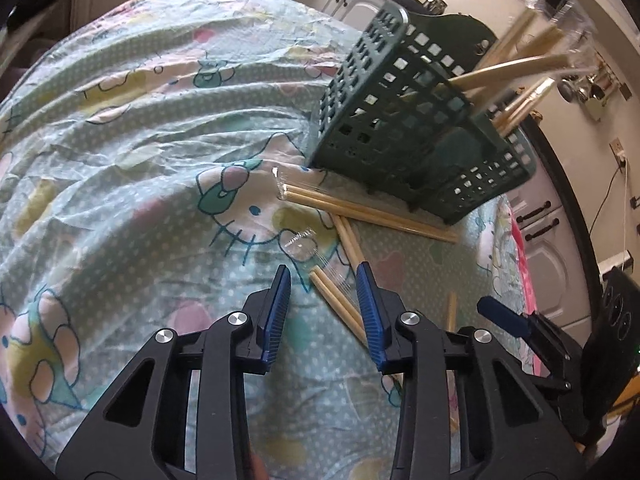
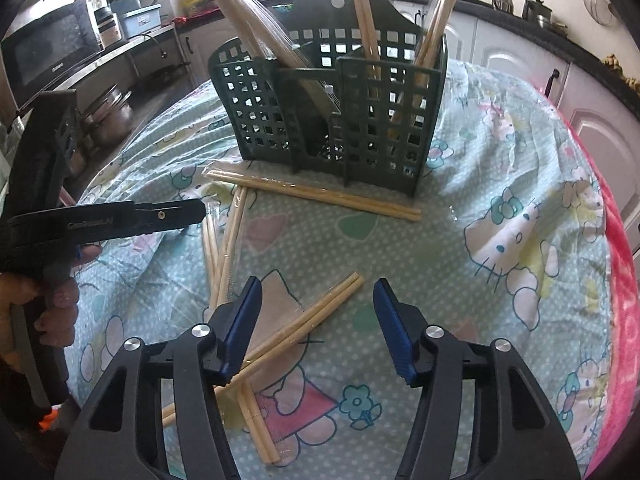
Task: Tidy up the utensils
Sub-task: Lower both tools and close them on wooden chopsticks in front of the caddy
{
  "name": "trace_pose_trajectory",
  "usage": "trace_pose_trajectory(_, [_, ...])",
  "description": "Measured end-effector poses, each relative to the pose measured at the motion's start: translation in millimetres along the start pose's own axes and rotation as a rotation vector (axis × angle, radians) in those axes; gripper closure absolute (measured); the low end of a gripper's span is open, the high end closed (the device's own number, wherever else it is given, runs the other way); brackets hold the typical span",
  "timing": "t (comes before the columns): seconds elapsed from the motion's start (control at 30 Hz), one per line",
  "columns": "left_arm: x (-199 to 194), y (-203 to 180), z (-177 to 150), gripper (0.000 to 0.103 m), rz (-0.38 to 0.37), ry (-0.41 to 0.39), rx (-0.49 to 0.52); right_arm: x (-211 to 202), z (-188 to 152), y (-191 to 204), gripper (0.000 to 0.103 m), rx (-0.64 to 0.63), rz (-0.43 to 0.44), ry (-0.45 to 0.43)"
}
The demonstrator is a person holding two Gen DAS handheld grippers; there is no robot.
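While the left gripper (image 1: 323, 270) hangs with its blue pads either side of a wrapped chopstick pair (image 1: 340, 308) on the cartoon-print cloth (image 1: 120, 140), not pressing it, the green utensil basket (image 2: 332, 112) stands further back, holding more chopsticks. Rightward, the right gripper (image 2: 318, 286) hovers, jaws apart, over another wrapped pair (image 2: 304, 320).

Sunlit kitchen, white cabinets (image 2: 500, 64), microwave (image 2: 52, 52)
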State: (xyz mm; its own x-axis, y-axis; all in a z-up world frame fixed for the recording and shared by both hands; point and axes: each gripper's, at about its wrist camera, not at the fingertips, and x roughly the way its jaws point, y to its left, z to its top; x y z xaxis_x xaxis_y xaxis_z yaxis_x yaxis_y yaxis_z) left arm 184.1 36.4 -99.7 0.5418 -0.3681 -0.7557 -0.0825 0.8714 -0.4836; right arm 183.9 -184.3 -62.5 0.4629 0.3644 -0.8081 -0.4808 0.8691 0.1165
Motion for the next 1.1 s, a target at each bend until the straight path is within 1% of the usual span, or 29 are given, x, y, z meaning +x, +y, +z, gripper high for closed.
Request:
trace_pose_trajectory(0.2, [7.9, 4.6, 5.1, 0.079, -0.004, 0.016, -0.027, 16.0, 4.2, -6.2, 0.057, 0.056, 0.012, 0.046])
trace_pose_trajectory(0.3, [11.0, 4.1, 8.2, 0.079, 0.001, 0.023, -0.035, 24.9, 4.6, -11.7, 0.064, 0.101, 0.027, 0.074])
trace_pose_trajectory(0.37, [12.9, 4.2, 10.4, 0.079, 0.001, 0.024, -0.038, 27.6, 4.1, -14.3, 0.071, 0.111, 0.03, 0.069])
trace_pose_trajectory(0.5, [15.8, 5.0, 13.3, 0.081, 0.002, 0.018, -0.044, 26.3, 3.6, -20.5, 0.08, 0.124, 0.031, 0.056])
trace_pose_trajectory(0.57, [15.3, 7.3, 13.8, 0.083, 0.005, 0.014, -0.046, 24.9, 3.8, -22.4, 0.086, 0.124, 0.029, 0.05])
trace_pose_trajectory(0.67, [17.4, 8.9, 15.8, 0.086, 0.015, 0.012, -0.045, 24.0, 4.8, -25.1, 0.09, 0.13, 0.042, 0.039])
trace_pose_trajectory(0.93, [18.9, 10.0, 18.6, 0.096, 0.038, 0.02, -0.02, 11.6, 8.4, -23.5, 0.093, 0.113, 0.041, -0.003])
trace_pose_trajectory(1.1, [16.7, 12.9, 17.4, 0.101, 0.029, 0.025, -0.024, -2.0, 11.2, -19.6, 0.094, 0.092, 0.036, -0.039])
